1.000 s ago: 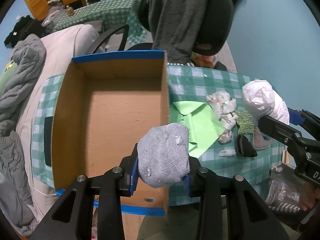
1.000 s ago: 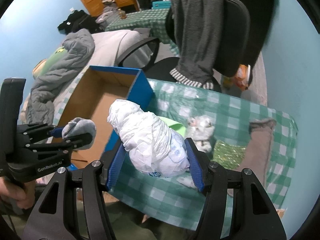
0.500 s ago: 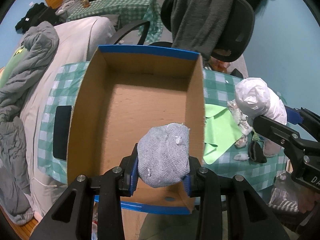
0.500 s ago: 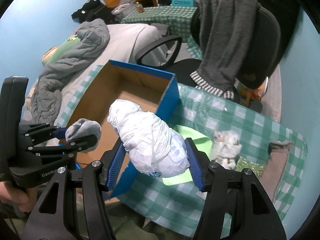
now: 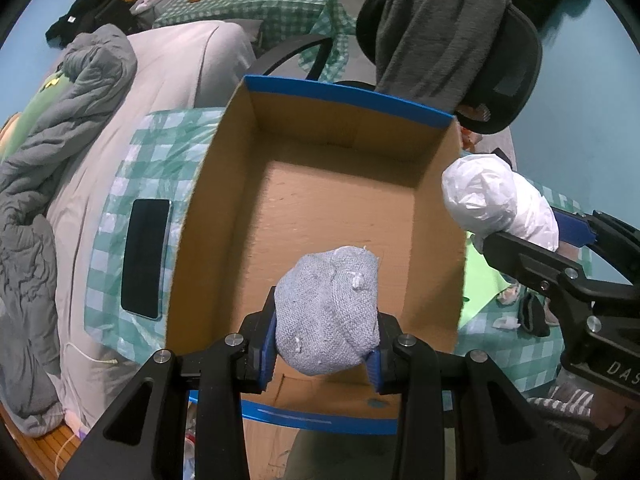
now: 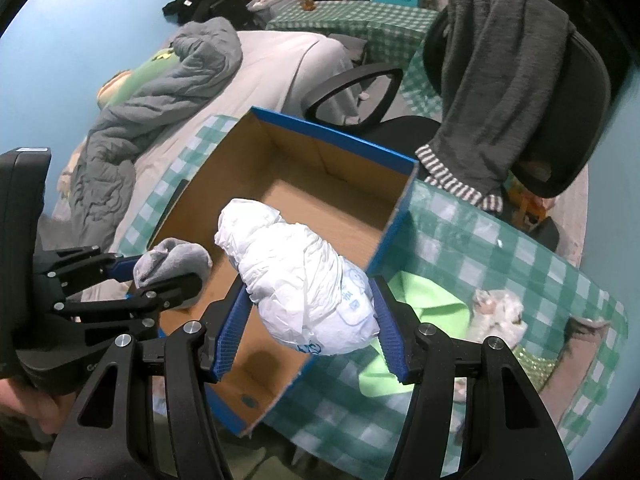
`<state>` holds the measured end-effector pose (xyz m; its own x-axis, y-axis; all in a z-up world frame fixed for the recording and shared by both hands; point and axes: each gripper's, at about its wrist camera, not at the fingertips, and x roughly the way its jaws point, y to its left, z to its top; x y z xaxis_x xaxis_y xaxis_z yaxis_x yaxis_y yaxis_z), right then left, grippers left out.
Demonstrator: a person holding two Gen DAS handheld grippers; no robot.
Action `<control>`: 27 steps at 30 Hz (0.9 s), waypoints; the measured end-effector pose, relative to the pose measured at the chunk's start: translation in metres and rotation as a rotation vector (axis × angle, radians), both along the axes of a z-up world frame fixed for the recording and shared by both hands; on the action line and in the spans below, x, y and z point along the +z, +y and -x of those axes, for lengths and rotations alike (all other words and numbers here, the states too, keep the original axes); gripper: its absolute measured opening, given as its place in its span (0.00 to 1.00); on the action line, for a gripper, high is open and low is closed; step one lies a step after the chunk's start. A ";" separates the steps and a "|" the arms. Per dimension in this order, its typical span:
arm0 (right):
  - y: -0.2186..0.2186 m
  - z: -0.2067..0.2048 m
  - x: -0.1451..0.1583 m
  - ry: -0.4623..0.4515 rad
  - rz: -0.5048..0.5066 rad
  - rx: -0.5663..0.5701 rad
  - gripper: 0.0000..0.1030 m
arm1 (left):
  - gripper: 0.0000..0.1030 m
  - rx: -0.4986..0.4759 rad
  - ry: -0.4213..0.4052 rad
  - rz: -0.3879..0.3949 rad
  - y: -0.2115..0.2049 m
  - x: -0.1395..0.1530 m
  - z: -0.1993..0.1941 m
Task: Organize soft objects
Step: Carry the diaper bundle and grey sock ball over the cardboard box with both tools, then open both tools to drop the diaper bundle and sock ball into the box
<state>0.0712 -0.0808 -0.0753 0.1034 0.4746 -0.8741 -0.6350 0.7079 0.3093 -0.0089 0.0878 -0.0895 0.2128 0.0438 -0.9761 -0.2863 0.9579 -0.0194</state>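
My left gripper [image 5: 326, 354] is shut on a rolled grey sock [image 5: 330, 310] and holds it above the near end of an open, empty cardboard box with blue rims [image 5: 344, 96]. My right gripper [image 6: 308, 322] is shut on a white crumpled bundle [image 6: 298, 280] and holds it over the box's right wall [image 6: 390, 228]. The bundle also shows in the left wrist view [image 5: 486, 198], and the sock in the right wrist view [image 6: 172, 262]. On the checked tablecloth [image 6: 480, 236] lie a green cloth [image 6: 428, 308], a white fluffy item [image 6: 498, 314] and a glittery green piece [image 6: 534, 362].
A black phone [image 5: 146, 258] lies on the tablecloth left of the box. An office chair [image 6: 568, 80] draped with a grey garment [image 6: 500, 60] stands behind the table. A bed with a grey duvet [image 6: 160, 92] is at the left. A blue wall is at the right.
Both grippers have moved left with their loads. The sock now hangs over the box's inside instead of its right wall, and the white bundle has come from above the table to the box's right wall.
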 end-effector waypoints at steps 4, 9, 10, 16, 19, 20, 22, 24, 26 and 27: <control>0.013 -0.003 -0.006 0.013 0.009 0.008 0.58 | 0.35 0.012 0.011 0.001 0.012 -0.006 0.002; 0.027 -0.004 -0.013 0.025 0.018 0.016 0.58 | 0.35 0.018 0.026 0.001 0.022 -0.013 0.002; 0.031 -0.004 -0.015 0.027 0.021 0.019 0.58 | 0.35 0.017 0.030 0.001 0.024 -0.014 0.002; 0.043 -0.004 -0.022 0.034 0.028 0.020 0.58 | 0.35 0.014 0.046 0.001 0.033 -0.022 0.001; 0.048 -0.005 -0.025 0.039 0.029 0.014 0.58 | 0.36 0.013 0.054 0.002 0.036 -0.024 0.000; 0.050 -0.005 -0.025 0.041 0.030 0.012 0.58 | 0.36 0.014 0.057 0.000 0.037 -0.025 0.000; 0.052 -0.006 -0.027 0.045 0.032 0.008 0.58 | 0.37 0.014 0.061 -0.001 0.039 -0.026 0.000; 0.055 -0.005 -0.028 0.046 0.037 0.007 0.60 | 0.39 0.016 0.065 -0.007 0.040 -0.027 -0.001; 0.056 -0.004 -0.028 0.039 0.043 -0.002 0.60 | 0.41 0.015 0.068 -0.005 0.043 -0.028 0.000; 0.057 -0.004 -0.030 0.037 0.046 -0.002 0.60 | 0.43 0.014 0.070 -0.004 0.044 -0.029 0.000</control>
